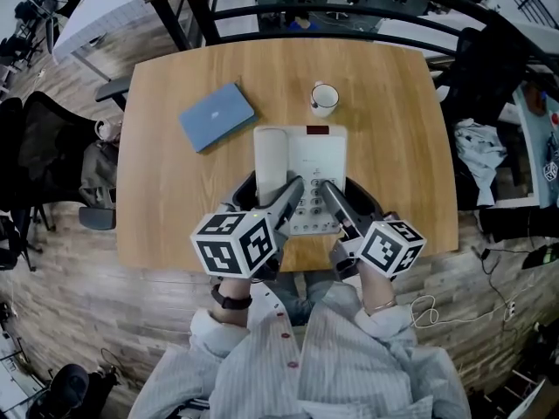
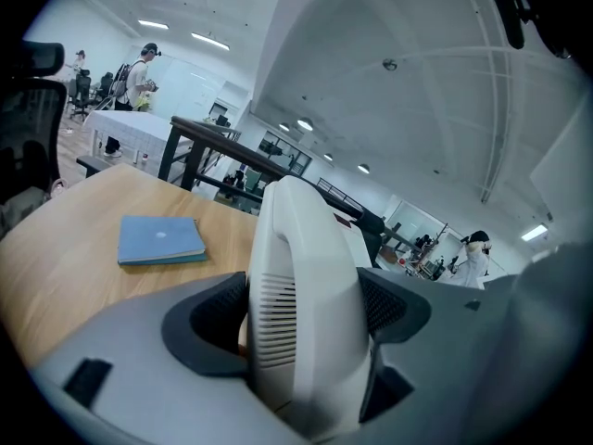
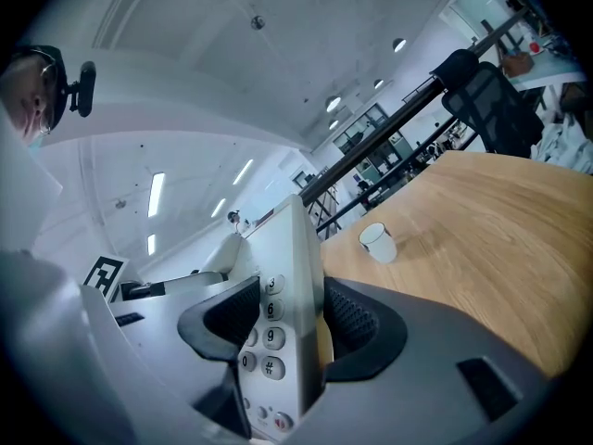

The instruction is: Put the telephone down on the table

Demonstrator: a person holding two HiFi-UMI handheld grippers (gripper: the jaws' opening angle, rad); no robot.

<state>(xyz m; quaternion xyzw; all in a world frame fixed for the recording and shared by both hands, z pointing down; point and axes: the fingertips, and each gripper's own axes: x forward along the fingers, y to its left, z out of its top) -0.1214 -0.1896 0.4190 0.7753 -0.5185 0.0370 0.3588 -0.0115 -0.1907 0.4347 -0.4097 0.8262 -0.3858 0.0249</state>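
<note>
A white desk telephone (image 1: 301, 160) with its handset (image 1: 271, 157) on the left side is over the near middle of the wooden table (image 1: 175, 208). I cannot tell whether its base touches the tabletop. My left gripper (image 1: 269, 192) is shut on the near end of the handset (image 2: 306, 286), with the dark pads (image 2: 215, 318) pressed on both sides. My right gripper (image 1: 351, 202) is shut on the telephone's near right edge, and the keypad (image 3: 264, 336) sits between its pads (image 3: 347, 318).
A blue notebook (image 1: 217, 116) lies at the back left of the table and shows again as the notebook (image 2: 159, 239). A white mug (image 1: 324, 99) stands behind the telephone, mug (image 3: 377, 242). Black chairs (image 1: 44, 155) stand left of the table, and a railing (image 1: 349, 7) runs behind it.
</note>
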